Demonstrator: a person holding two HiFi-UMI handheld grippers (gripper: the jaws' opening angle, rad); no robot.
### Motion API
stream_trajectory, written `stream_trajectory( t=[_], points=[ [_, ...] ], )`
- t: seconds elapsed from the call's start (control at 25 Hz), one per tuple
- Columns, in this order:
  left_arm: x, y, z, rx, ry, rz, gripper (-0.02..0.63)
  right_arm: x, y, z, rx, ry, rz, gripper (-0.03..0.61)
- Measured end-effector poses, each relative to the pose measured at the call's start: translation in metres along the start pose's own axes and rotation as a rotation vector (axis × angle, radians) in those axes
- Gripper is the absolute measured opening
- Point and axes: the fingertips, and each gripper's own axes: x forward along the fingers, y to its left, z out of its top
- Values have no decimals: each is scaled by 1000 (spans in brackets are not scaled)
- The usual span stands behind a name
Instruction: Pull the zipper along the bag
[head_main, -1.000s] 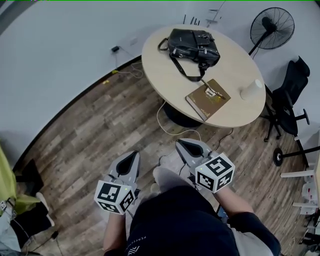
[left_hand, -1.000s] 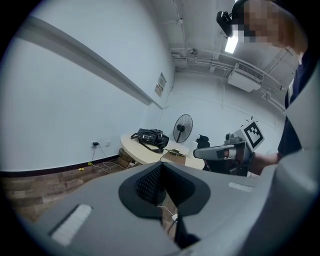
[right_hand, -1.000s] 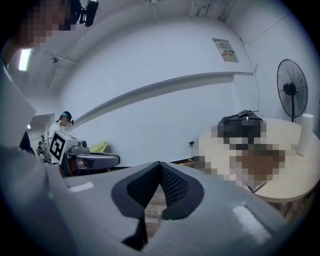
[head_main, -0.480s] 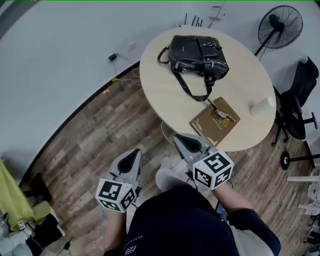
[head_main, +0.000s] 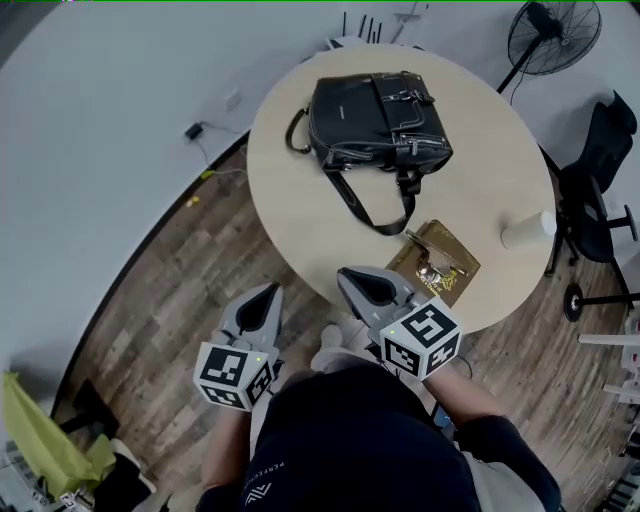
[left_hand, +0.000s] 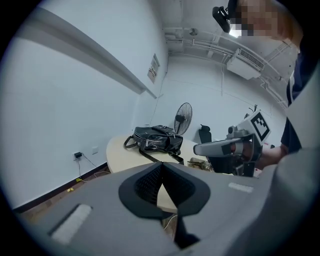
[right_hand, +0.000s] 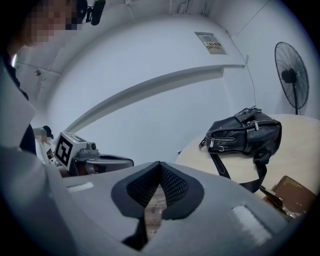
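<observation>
Black bag (head_main: 378, 122): glossy, with silver metal fittings. It lies flat on the far half of the round tabletop (head_main: 290, 215). Its shoulder strap (head_main: 372, 212) loops toward me. My left hand-held gripper (head_main: 266, 296) and right hand-held gripper (head_main: 352, 278) are both clenched on nothing, by the near edge, well apart from the bag.

legible text: none | wall notice (right_hand: 210, 42): print too small to read | shirt (head_main: 360, 440): small print and logo, not legible
</observation>
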Motion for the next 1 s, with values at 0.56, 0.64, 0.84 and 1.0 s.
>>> stream_trajectory(
  t=[0.56, 0.64, 0.84, 1.0],
  points=[
    [96, 25, 42, 66, 23, -112, 87, 8, -66, 22, 73, -87, -187, 5],
    [111, 29, 46, 68, 41, -146, 86, 12, -76, 27, 84, -98, -223, 5],
    [144, 35, 52, 101, 108, -241, 96, 23, -101, 38, 102, -108, -333, 5],
    [168, 45, 54, 107, 141, -290, 117, 34, -117, 43, 123, -108, -401, 41]
  ],
)
